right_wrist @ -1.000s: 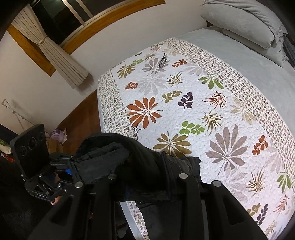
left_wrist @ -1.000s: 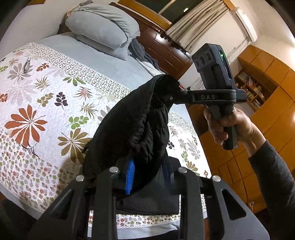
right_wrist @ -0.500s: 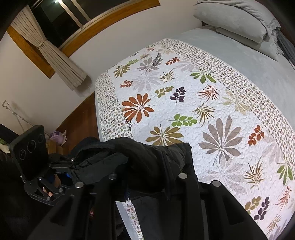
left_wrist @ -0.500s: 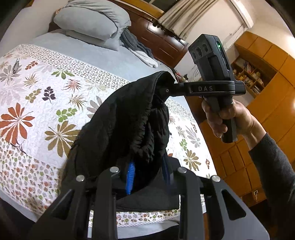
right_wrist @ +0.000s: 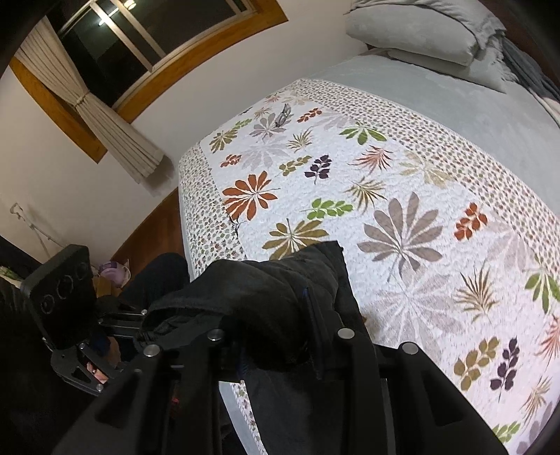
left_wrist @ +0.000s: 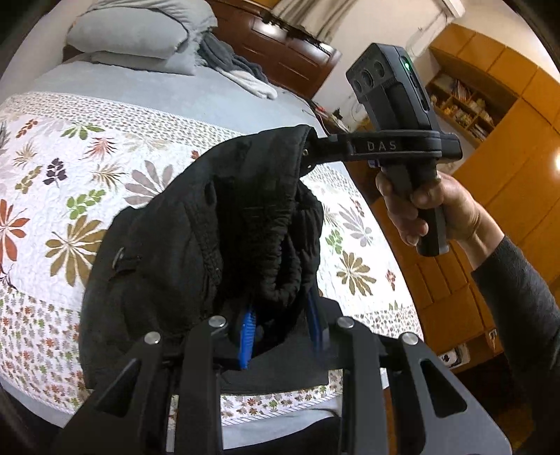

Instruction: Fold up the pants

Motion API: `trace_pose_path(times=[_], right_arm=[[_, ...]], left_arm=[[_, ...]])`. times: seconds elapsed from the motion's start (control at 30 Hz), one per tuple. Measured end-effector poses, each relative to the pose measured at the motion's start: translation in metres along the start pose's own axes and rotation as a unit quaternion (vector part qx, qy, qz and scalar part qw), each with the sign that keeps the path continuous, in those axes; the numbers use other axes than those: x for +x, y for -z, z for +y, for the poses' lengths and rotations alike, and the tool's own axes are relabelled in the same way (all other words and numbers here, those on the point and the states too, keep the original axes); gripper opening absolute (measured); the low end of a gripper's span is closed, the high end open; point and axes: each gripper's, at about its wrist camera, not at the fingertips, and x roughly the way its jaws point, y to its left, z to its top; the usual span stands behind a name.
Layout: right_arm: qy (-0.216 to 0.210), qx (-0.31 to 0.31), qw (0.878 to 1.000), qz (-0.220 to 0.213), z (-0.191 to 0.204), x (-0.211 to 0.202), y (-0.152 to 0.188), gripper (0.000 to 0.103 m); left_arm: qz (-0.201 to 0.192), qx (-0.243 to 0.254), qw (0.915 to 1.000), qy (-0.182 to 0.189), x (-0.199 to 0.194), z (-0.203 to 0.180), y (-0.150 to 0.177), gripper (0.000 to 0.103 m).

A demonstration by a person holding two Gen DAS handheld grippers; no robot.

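The black pants (left_wrist: 196,224) hang in the air over the near edge of the bed (right_wrist: 455,105), bunched between both tongs and not lying flat anywhere. The left tongs (left_wrist: 280,329) are clamped on a thick fold of the cloth, the blue pads (left_wrist: 247,336) pressed into it. The right tongs (left_wrist: 308,148), seen from the left wrist view, pinch the upper edge of the pants, and the person's hand (left_wrist: 430,206) grips their handle. In the right wrist view the right tongs (right_wrist: 276,336) are buried in dark cloth, closed on it. Beneath lies a leaf-print quilt (right_wrist: 350,182) spread across the foot half of the bed. Grey pillows (left_wrist: 140,31) sit at the far end.
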Motion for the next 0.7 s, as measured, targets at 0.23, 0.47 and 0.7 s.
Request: trace_pose_path(times=[0.23,0.47,0.7], right_arm=[[0.005,0.012,1.0,-0.001,-0.022,-0.008,0.031,0.026],[0.005,0.033,0.999,-0.003,-0.044,-0.011,0.069,0.024],[0.001,0.06,0.998,0.002,-0.07,-0.003,0.115,0.022]], left_arm=[[0.028,0.019,0.9994,0.003,0.029,-0.015,0.01,0.023],[0.068,0.041,0.9969,-0.001,0.068,-0.028,0.027,0.023],[0.113,0.069,0.9911,-0.012,0.105,-0.036,0.048,0.023]])
